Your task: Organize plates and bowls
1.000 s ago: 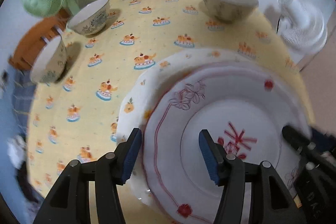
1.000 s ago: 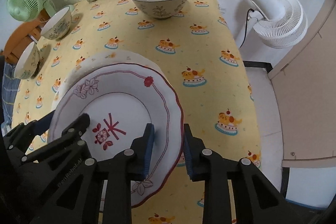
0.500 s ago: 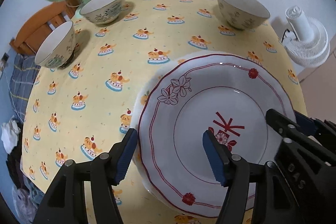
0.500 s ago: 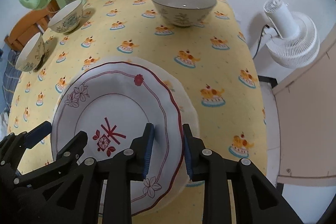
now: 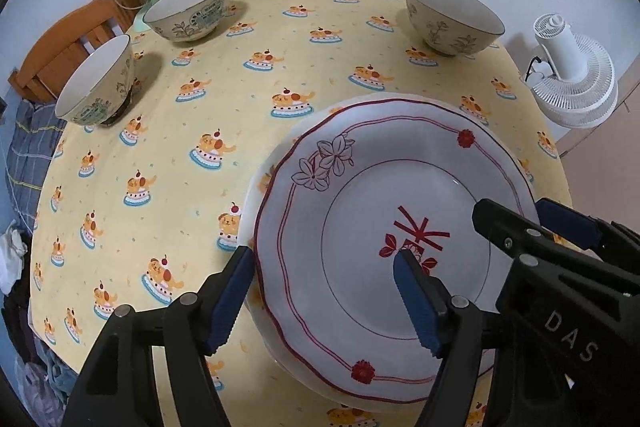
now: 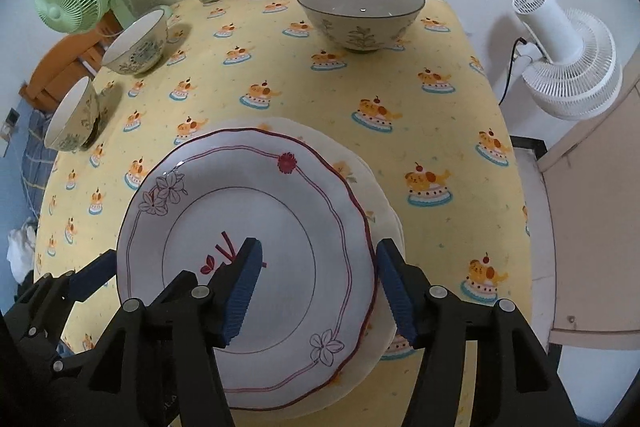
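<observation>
Two plates lie stacked at the lower centre of both views: the red-rimmed plate (image 5: 400, 239) rests on a cream plate (image 6: 384, 223), whose edge shows around it. Judged from the glaze, both are rigid, smooth, breakable and moderately heavy. Take hold at the rim only, one pad above and one below; the well offers no purchase.

The left gripper (image 5: 324, 291) straddles the left rim of the red-rimmed plate with jaws apart; neither pad presses on it. The right gripper (image 6: 320, 287) straddles the right rim, likewise released.

Compared with one second ago, the right jaws, then clamped on the rim, have just been opening and now stand clear on either side of it. The left jaws have also been opening. The red-rimmed plate, then held tilted, now lies flat and centred on the cream plate.

Further up the frame, three bowls stand apart on the yellow tablecloth (image 5: 280, 39): one bowl (image 5: 96, 83) at the left edge, a second (image 5: 190, 9) at upper left, a third (image 5: 452, 19) at upper right. Bowls are deeper and likely heavier; grip across the wall at the lip.
</observation>
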